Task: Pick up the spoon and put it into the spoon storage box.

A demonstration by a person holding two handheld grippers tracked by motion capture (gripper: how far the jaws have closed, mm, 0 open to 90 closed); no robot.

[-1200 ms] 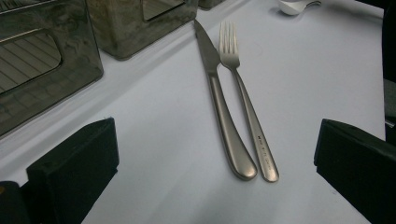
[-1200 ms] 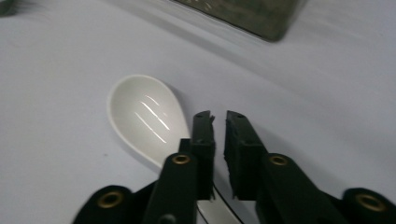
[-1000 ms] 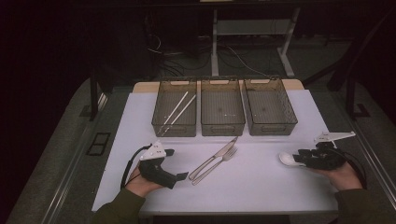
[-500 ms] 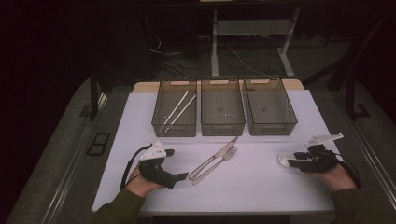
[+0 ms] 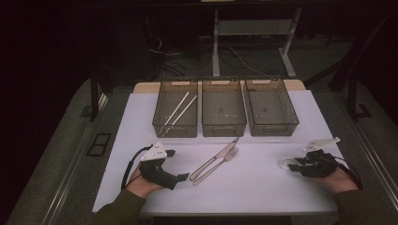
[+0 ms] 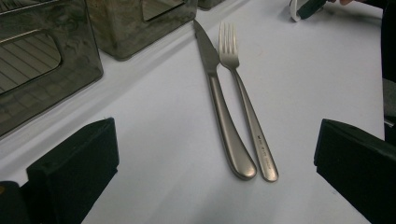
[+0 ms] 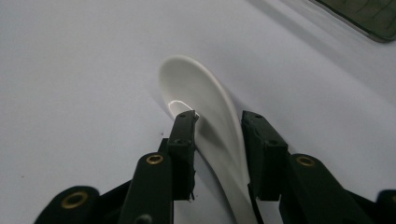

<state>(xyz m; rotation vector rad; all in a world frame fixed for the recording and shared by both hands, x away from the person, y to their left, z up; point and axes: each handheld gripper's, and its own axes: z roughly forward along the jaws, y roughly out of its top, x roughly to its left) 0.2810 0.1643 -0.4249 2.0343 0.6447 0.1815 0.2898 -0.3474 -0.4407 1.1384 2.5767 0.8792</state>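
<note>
Now, right gripper (image 7: 218,122) jaws just closing around white spoon (image 7: 205,93).

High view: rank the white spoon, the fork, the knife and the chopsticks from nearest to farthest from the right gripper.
1. White spoon, between the right gripper's fingers.
2. Fork and knife, side by side at mid-table; too close to call.
3. Chopsticks, in the left bin, farthest.

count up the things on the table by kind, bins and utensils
Smoky see-through plastic bins: 3
Pale chopsticks, in the left-hand bin: 2
Steel table knife: 1
Steel fork: 1
White ceramic spoon, handle between the right gripper jaws: 1
Total: 8
</note>
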